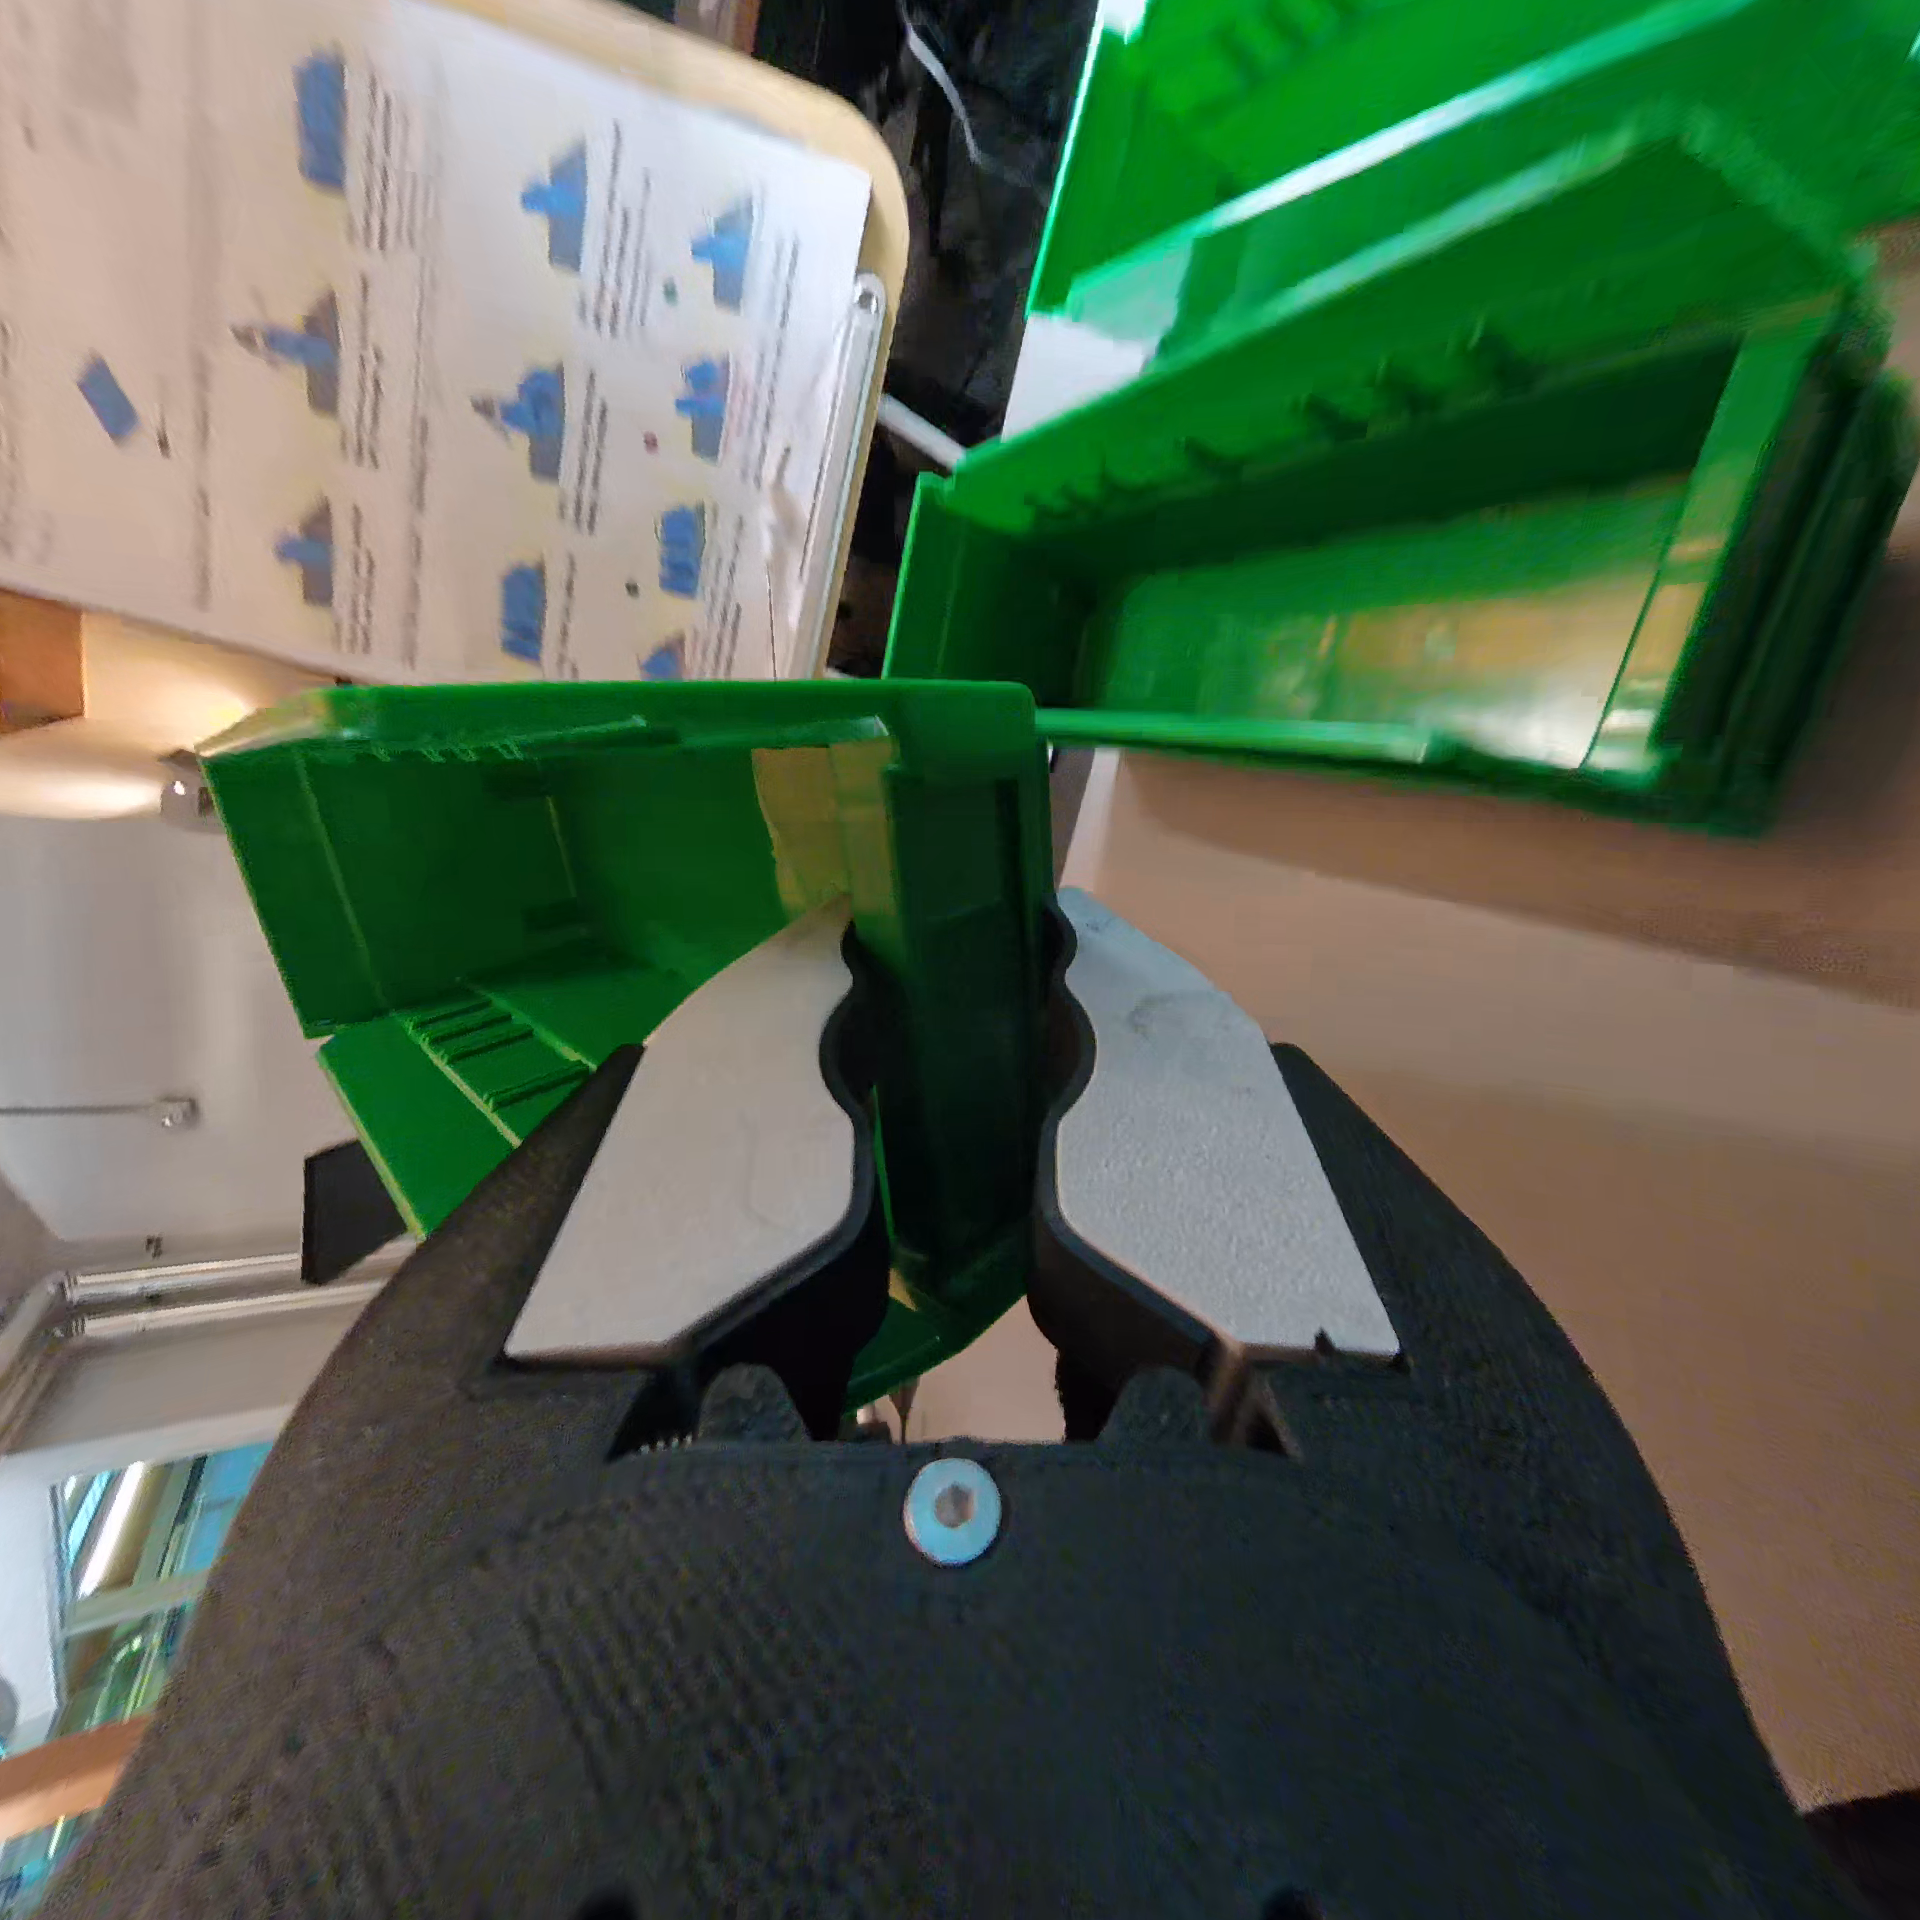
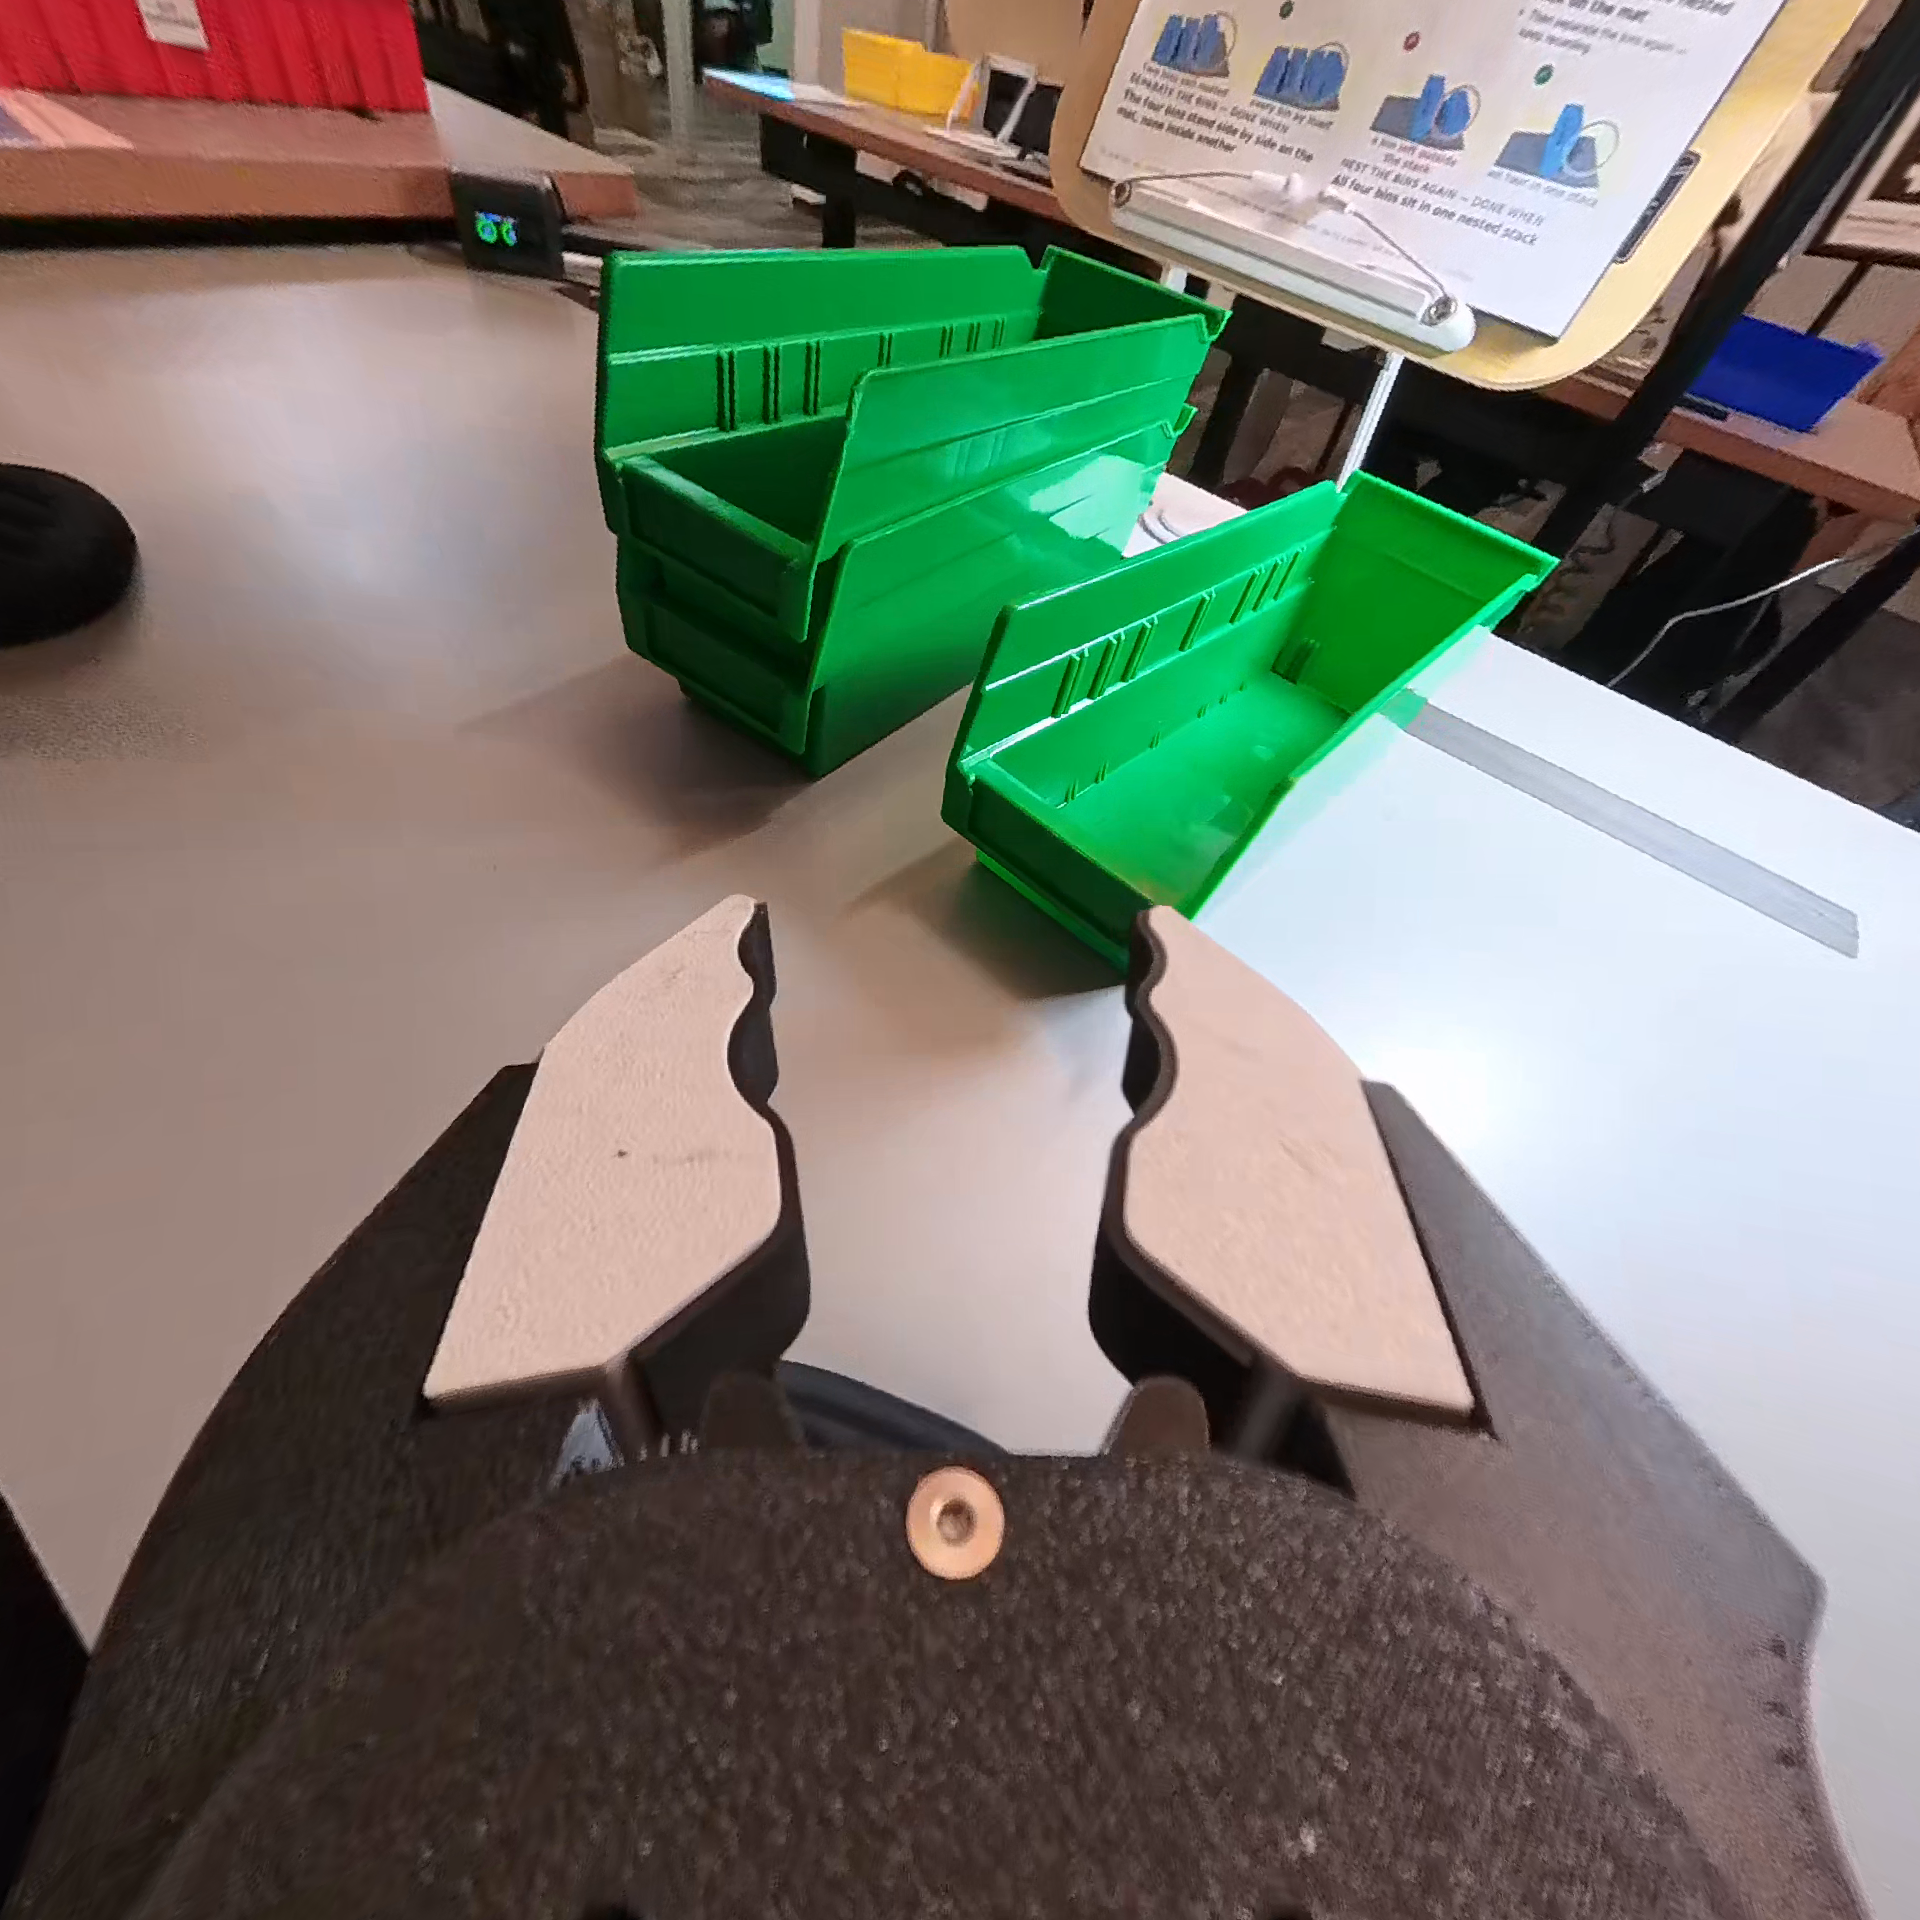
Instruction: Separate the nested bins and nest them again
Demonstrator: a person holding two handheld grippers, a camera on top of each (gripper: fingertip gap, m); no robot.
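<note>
My left gripper (image 1: pixel 956 914) is shut on the end wall of a green bin (image 1: pixel 499 883) and holds it tilted in the air, off the table. Beyond it in the left wrist view, a single green bin (image 1: pixel 1403 623) lies on the table in front of a stack of green bins (image 1: pixel 1403 135). The right wrist view shows that nested stack (image 2: pixel 883 499) and the single bin (image 2: pixel 1195 748) to its right, both on the grey table (image 2: pixel 312 520). My right gripper (image 2: pixel 951 935) is open and empty, low over the table in front of the single bin.
An instruction board on a stand (image 2: pixel 1455 156) rises behind the bins; it also shows in the left wrist view (image 1: pixel 416 364). A black round object (image 2: pixel 52 551) lies at the table's left. A grey strip (image 2: pixel 1642 821) runs near the table's right edge. Red bins (image 2: pixel 208 52) stand far back. About 30 centimeters separates my left fingertips from the black round object (image 2: pixel 52 551).
</note>
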